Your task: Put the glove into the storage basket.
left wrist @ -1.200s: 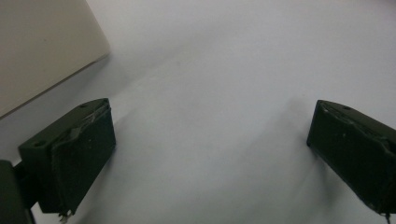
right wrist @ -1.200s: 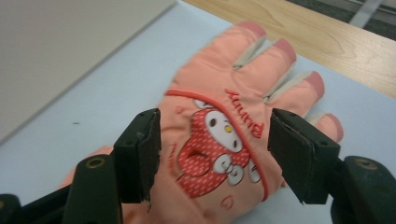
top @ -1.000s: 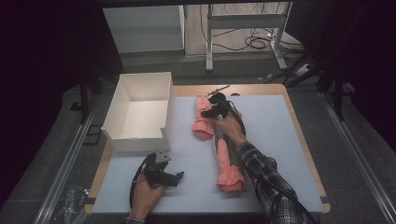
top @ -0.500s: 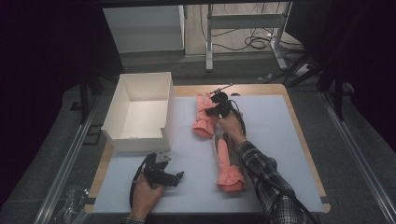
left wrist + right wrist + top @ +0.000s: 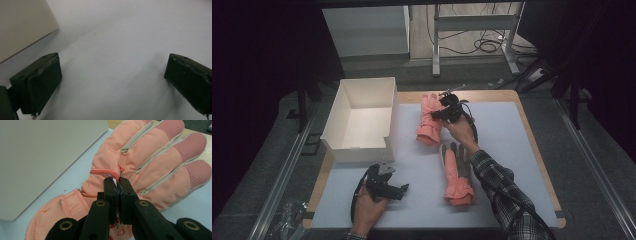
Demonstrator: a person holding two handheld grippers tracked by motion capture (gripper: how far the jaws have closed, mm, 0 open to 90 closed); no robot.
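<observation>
Since a second ago, the right hand-held gripper has closed its jaws on the padded salmon-pink ski glove beside the white cardboard box, pinching fabric near its back. Glove's long axis runs away from the person. Left hand-held gripper rests wide open, empty, on the table.

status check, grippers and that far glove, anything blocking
Right gripper shut on the far pink glove, pinching fabric on its back. Left gripper open, idle over the mat. White box close beside the glove; second glove nearer, apart.
</observation>
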